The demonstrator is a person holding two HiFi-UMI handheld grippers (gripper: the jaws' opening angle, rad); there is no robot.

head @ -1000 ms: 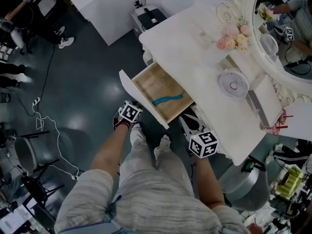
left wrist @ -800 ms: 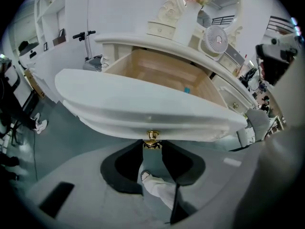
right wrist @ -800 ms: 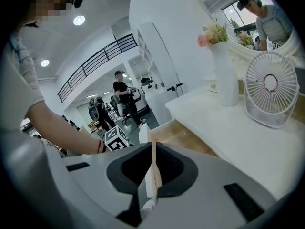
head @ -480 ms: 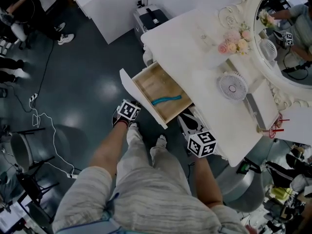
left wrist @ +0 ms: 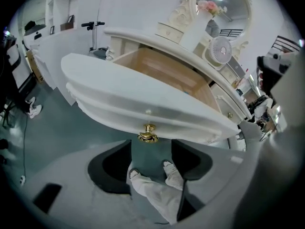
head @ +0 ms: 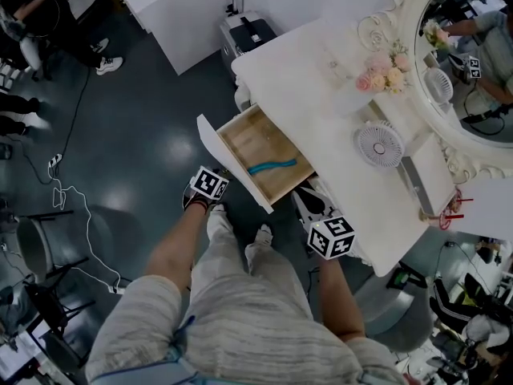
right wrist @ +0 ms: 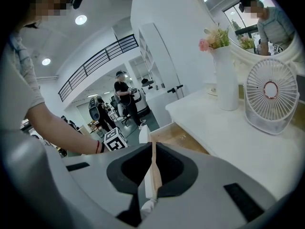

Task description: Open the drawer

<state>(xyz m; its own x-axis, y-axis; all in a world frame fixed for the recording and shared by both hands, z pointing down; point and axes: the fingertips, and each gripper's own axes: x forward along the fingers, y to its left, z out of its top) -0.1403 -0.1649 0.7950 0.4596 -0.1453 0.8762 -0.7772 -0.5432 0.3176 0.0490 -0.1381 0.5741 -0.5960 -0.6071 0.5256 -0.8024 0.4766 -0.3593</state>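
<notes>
The white dressing table's drawer (head: 258, 145) is pulled out, showing a wooden floor with a blue strip (head: 272, 166) lying in it. Its curved white front (left wrist: 143, 104) carries a gold knob (left wrist: 148, 133). My left gripper (head: 210, 184) sits just before that front. Its jaws are opening, and the knob hangs just beyond the tips of my left gripper (left wrist: 150, 163), with no pad touching it. My right gripper (head: 314, 207) rests by the drawer's right side. In the right gripper view my right gripper (right wrist: 151, 175) has its jaws nearly together, empty, with the drawer's side wall (right wrist: 153, 159) seen past them.
On the tabletop (head: 304, 79) stand a small white fan (head: 379, 145), a vase of pink flowers (head: 378, 69) and an ornate mirror (head: 469, 62). My legs and shoes (left wrist: 152, 185) are under the drawer. Cables (head: 72, 207) lie on the dark floor at the left; people stand farther off.
The drawer and both grippers stand much as before; only the head view has shifted a little.
</notes>
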